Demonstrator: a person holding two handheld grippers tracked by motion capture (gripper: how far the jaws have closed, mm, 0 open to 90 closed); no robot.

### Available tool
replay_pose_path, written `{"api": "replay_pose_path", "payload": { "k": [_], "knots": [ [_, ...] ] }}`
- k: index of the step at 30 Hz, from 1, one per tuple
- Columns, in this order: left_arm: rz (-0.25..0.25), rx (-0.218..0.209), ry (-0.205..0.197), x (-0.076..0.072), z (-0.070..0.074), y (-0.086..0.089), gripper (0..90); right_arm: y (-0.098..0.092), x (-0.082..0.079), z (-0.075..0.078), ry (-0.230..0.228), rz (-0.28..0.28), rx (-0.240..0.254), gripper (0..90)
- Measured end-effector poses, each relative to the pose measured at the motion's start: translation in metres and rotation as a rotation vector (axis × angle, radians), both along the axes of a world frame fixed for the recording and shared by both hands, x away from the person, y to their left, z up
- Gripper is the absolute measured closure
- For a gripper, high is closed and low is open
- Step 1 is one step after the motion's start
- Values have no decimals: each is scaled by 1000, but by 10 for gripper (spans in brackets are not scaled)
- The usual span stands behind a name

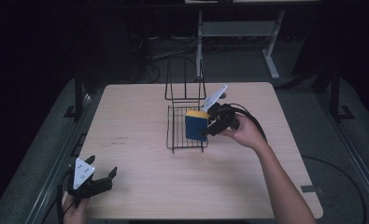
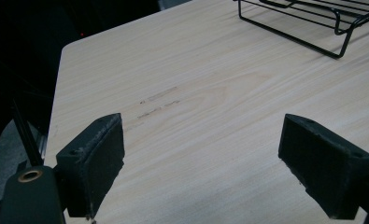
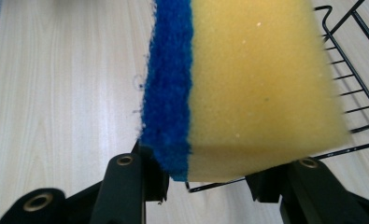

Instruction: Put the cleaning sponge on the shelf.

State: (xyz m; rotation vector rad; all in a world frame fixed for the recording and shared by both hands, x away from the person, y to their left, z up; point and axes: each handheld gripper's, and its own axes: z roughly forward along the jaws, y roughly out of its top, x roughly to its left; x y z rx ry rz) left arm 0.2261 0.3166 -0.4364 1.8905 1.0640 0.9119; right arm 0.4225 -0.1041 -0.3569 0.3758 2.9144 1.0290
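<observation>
The right gripper (image 1: 209, 127) has its two black jaws closed onto a thick yellow foam sponge with a blue scouring face (image 1: 195, 126), pinching it across its thickness so the block stands on edge, yellow side up in the high view. Held that way, the sponge hangs over the flat black wire rack (image 1: 175, 141) in the middle of the pale wood-grain table (image 1: 135, 140); I can't tell whether its lower edge touches the wires. In the right gripper view the sponge (image 3: 247, 88) sits between the jaws with rack wires (image 3: 355, 93) behind it, which suits lowering it into or lifting it out of the rack, though which one I can't judge. The rack's upright back frame rises at its far side.

The left gripper (image 1: 102, 178) rests near the table's near-left corner, well apart from the rack, its padded jaws spread wide with nothing between them, seemingly parked out of the way.
</observation>
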Motion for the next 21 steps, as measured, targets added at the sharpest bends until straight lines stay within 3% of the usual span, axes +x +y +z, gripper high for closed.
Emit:
{"api": "replay_pose_path", "payload": {
  "k": [9,13,18,21],
  "knots": [
    [4,-7,-1,0,0,2,139,4,20,-3,5,-3,-7,560],
    [6,-13,-1,1,0,2,139,1,30,-4,15,-37,43,562],
    [6,-11,0,1,0,2,139,1,39,-13,5,-53,62,563],
    [7,-11,-3,1,0,3,139,3,44,-20,24,-62,56,563]
  ]
}}
